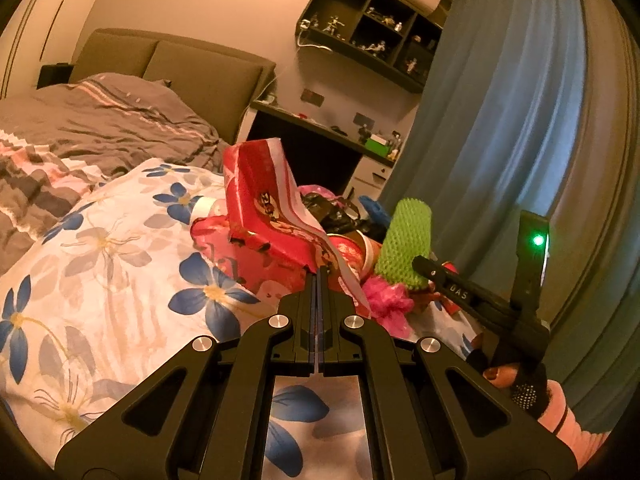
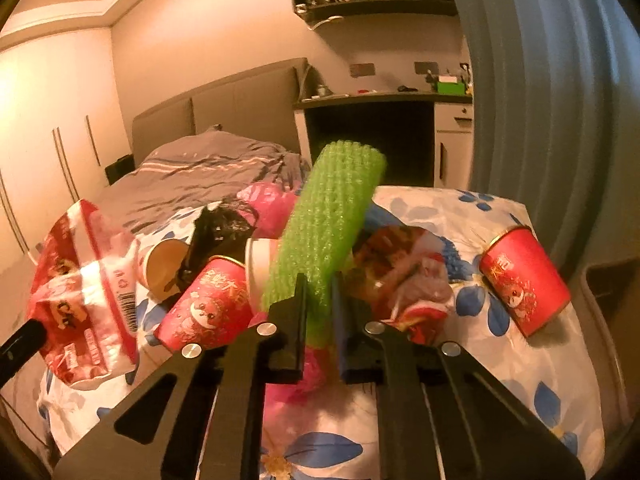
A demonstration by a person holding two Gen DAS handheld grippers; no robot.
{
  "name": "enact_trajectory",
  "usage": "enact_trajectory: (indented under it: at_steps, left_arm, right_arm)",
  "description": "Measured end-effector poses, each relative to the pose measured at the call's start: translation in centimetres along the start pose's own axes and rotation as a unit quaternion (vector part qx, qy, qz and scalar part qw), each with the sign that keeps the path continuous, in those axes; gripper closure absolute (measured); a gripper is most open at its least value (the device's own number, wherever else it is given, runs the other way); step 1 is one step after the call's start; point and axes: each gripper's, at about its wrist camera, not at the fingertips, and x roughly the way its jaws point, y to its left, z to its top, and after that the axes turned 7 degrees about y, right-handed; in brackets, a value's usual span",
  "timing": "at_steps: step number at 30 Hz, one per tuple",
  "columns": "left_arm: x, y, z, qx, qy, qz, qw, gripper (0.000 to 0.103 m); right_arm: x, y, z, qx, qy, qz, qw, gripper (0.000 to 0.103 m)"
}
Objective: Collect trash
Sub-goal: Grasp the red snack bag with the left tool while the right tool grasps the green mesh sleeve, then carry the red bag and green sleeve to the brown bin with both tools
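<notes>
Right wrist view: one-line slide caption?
Right gripper shut on green foam net sleeve above red paper cups and wrappers on floral bedding.

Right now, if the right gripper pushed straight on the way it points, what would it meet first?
The right gripper is shut on the green foam net, which leads. Beyond it, probably the white paper cup and black plastic bag in the trash pile; depth is unclear.

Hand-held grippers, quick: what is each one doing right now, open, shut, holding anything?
Left hand-held gripper: shut on the red and white wrapper.
Right hand-held gripper: shut on the green foam net.
</notes>
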Motion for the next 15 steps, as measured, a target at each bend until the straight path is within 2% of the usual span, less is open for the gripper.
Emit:
enact_trajectory:
  at_steps: [7, 15]
  left_arm:
    - [-0.4, -0.4, 0.3, 0.010, -0.007, 0.000, 0.9999, 0.103]
    - [-1.0, -2.8, 0.7, 0.034, -0.018, -0.012, 0.9992, 0.103]
  right_arm:
    - [-4.1, 0.6, 0.2, -0.012, -0.048, 0.015, 0.999, 0.092]
    - [-9.8, -0.6, 0.0, -0.008, -0.097, 0.013, 0.995, 0.091]
